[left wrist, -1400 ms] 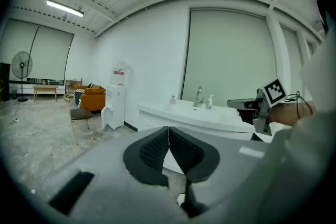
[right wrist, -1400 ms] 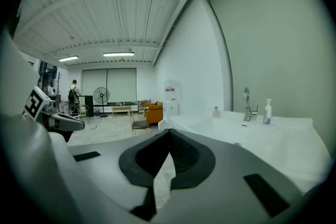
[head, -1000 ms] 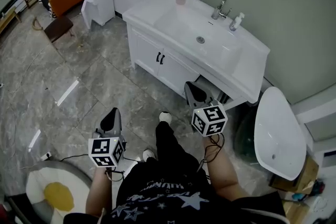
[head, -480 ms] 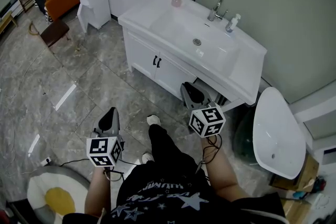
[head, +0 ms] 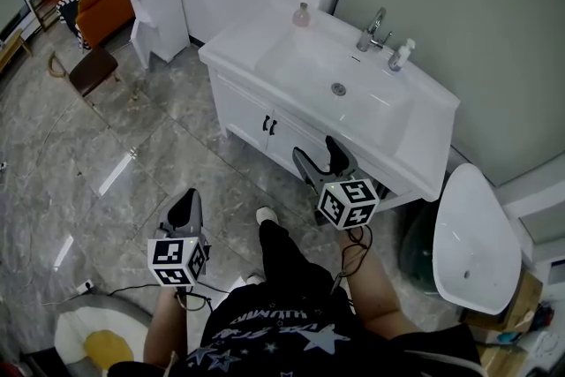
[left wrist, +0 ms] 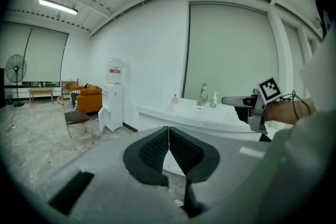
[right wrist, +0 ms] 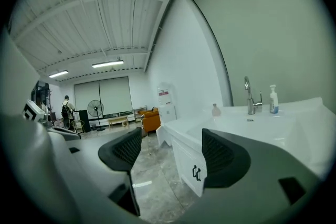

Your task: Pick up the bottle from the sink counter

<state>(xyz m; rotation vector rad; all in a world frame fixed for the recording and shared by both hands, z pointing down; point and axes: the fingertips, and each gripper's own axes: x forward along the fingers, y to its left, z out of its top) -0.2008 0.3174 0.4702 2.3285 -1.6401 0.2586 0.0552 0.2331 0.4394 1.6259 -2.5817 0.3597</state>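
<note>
Right gripper [head: 320,156] near the vanity front, jaws opening on nothing, left gripper [head: 185,207] lower left, jaws together, small bottle [head: 302,14] at far left corner of sink counter [head: 238,35], pump bottle [head: 402,56] right of faucet [head: 372,29]

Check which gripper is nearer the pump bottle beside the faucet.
Right. The right gripper, jaws opening with nothing between them, is at the front edge of the vanity, short of the pump bottle. The left gripper, jaws shut, hangs over the floor farther back and left.

glossy wht counter [head: 428,112], chrome faucet [head: 371,29], polished marble flr [head: 132,156]
</note>
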